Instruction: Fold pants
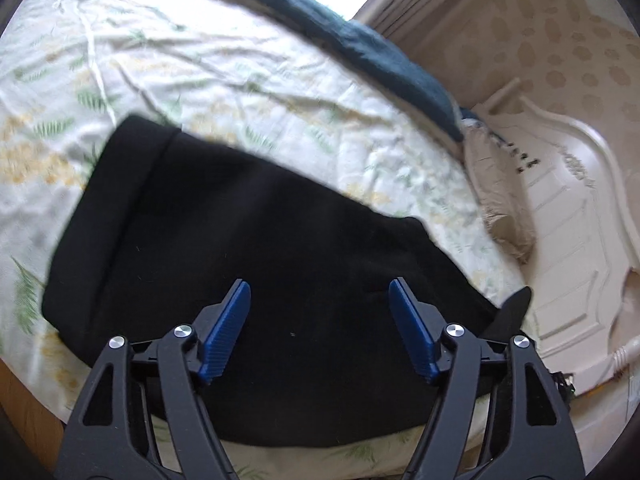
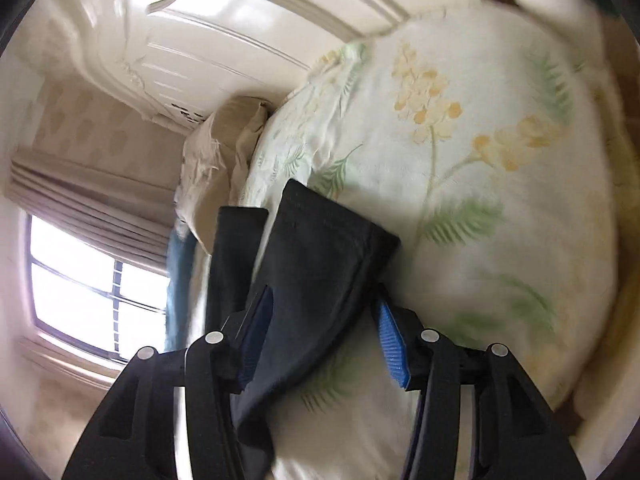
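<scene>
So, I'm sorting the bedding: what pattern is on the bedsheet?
The bedsheet is pale, printed with yellow flowers and green fern leaves, clearest in the right wrist view.

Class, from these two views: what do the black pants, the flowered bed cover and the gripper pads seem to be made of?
Pants: soft matte knit or fleece, probably; no sheen, and the fabric drapes limply.
Bed cover: thin woven cloth, likely cotton; sharp fine creases, printed ferns and yellow flowers.
Pads of the left gripper: blue ribbed material, rubber or plastic; fine ridges show. Which one is unclear.
</scene>
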### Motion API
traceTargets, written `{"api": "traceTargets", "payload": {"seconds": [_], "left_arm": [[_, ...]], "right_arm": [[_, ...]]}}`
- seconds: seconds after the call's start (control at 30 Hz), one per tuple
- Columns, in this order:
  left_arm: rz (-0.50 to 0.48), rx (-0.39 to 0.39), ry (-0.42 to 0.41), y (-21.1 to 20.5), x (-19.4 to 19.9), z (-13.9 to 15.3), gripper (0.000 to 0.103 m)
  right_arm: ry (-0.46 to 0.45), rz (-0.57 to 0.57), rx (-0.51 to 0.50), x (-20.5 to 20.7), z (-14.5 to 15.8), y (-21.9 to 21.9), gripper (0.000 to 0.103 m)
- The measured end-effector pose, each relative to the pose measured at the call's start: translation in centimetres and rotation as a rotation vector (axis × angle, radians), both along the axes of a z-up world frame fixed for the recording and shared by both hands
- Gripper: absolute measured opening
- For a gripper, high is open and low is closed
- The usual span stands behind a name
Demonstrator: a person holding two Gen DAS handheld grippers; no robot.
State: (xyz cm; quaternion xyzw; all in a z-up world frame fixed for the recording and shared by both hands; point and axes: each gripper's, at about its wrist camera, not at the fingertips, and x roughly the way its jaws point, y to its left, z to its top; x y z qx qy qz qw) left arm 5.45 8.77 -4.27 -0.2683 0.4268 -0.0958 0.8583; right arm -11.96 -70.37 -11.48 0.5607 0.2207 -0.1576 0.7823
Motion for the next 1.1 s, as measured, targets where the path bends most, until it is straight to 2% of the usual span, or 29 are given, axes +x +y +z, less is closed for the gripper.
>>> {"api": "traceTargets", "payload": {"seconds": [0.03,0.07,0.17,0.23,0.33,0.4,0.43,0.5,0.57,0.63,0.7,0.77,0.87,0.97,1.1], "left_arm": [[0.007,0.011,0.004,-0.2,0.1,-0.3,0.072],[0.010,0.021,0.001,-0.3,0.0,-0.5,0.072],[0.001,0.053,-0.014,-0.8,-0.2,-0.4,0.076],[0.002,0.061,-0.014,-1.0,-0.3,-0.4,0.077],[0.016,0.043,-0.018,-0.9,-0.4,-0.6,0.080],[0.025,0.027,-0.018,-0.9,-0.3,-0.7,0.082],[0.027,0.021,-0.018,-0.8,-0.3,-0.7,0.084],[0.023,0.020,-0.017,-0.9,-0.2,-0.6,0.086],[0.016,0.031,-0.015,-1.2,-0.1,-0.6,0.087],[0.010,0.041,-0.017,-1.3,-0.1,-0.5,0.088],[0.009,0.046,-0.020,-1.5,-0.2,-0.6,0.089],[0.013,0.045,-0.024,-1.5,-0.2,-0.6,0.089],[0.023,0.038,-0.028,-1.5,-0.2,-0.6,0.091],[0.024,0.042,-0.026,-1.5,-0.1,-0.7,0.091],[0.025,0.036,-0.027,-1.5,-0.1,-0.6,0.092]], "right_arm": [[0.012,0.018,-0.035,0.4,0.2,-0.3,0.009],[0.031,0.026,-0.089,0.6,0.8,-0.8,0.006],[0.075,0.027,-0.156,1.1,1.8,-2.4,0.006],[0.095,0.025,-0.155,1.3,0.9,-2.9,0.005],[0.051,0.043,-0.120,0.5,0.0,-3.9,0.003],[0.041,0.045,-0.110,0.1,0.3,-3.9,0.006],[0.056,0.024,-0.136,-0.4,1.0,-3.8,0.014],[0.116,-0.072,-0.245,-1.3,3.2,-3.2,0.023],[0.090,-0.117,-0.299,-1.4,5.1,-2.5,0.033],[-0.004,-0.040,-0.265,0.5,6.2,-1.7,0.033],[-0.094,0.071,-0.156,4.1,5.8,-1.0,0.033],[-0.118,0.167,-0.072,8.3,4.7,-0.3,0.033],[-0.006,0.199,-0.079,12.8,3.1,0.3,0.033],[0.081,0.174,-0.037,15.7,1.1,0.0,0.033],[0.109,0.122,-0.044,17.0,0.5,0.0,0.034]]}}
